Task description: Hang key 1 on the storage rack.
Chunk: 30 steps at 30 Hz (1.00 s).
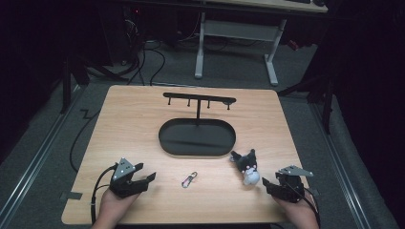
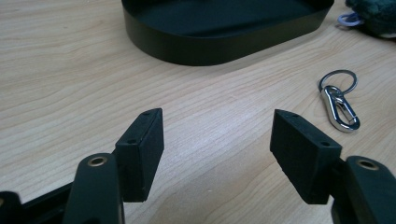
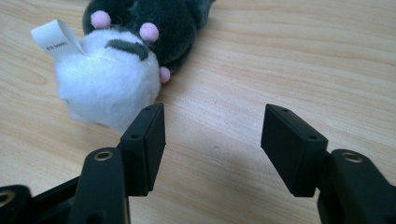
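Lying just ahead and to the left of the right gripper [image 1: 278, 183], the plush [image 1: 247, 167] is the nearer of the two loose things to that hand. Its long axis runs from the white end, nearest the person, up and leftward to the dark eared end, which points at the tray [image 1: 197, 137]. In the right gripper view the plush [image 3: 126, 60] sits off the left jaw's tip, near it but apart, so the jaws stand wide with bare wood between them and nothing held. A white tag [image 3: 55, 38] sticks out from its pale end.

I judge that the coming move turns on this offset: the right gripper needs to swing left and a little forward to bring the plush between the jaws, best across its narrow width.

The left gripper [image 1: 143, 180] is open too, and empty. The clip [image 1: 189, 180] lies to its right, about midway between the hands; in the left gripper view the clip [image 2: 340, 103] rests beyond the right jaw, ring end away from the camera, long axis roughly along the view.

Room is ample. The table [image 1: 129, 114] is bare around both things, and the front edge lies close behind the hands. The tray is well clear ahead, with the hook stand [image 1: 199, 100] rising from its far side.
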Tool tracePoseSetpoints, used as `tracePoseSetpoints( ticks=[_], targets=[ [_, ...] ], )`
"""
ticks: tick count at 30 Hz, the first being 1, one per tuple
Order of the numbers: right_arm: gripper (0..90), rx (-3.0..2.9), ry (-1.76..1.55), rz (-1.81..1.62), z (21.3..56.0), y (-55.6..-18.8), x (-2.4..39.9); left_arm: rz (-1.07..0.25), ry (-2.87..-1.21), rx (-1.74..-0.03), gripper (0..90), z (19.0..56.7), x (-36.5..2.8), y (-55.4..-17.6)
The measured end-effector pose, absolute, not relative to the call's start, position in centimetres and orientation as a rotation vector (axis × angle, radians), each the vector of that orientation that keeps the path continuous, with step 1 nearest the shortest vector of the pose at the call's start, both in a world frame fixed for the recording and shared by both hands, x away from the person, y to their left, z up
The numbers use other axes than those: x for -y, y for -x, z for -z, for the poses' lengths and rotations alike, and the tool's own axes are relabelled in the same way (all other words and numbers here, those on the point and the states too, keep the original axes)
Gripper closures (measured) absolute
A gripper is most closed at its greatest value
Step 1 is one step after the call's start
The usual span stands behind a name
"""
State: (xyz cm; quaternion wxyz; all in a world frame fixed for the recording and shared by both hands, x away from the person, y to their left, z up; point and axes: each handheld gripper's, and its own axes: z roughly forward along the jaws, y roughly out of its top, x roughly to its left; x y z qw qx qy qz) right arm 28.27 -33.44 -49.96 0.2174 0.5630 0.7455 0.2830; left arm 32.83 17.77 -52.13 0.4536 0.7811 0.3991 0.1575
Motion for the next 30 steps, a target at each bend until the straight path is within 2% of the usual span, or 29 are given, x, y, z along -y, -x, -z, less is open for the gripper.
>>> tracePoseSetpoints(
  ticks=[15,20,30],
  targets=[
    [36.2,-2.172,-1.563,-0.734,48.4,-28.9,33.8,-0.397,-1.925,-0.998,34.5,51.9,-18.2,-32.3],
    [35.8,-2.204,-1.579,-0.694,48.2,-29.1,33.7,-0.438,-1.955,-0.94,34.0,51.8,-18.8,-31.7],
    [35.2,-2.268,-1.605,-0.638,47.8,-29.8,33.4,-0.379,-1.926,-0.976,34.0,52.4,-19.3,-32.0]
  ],
)
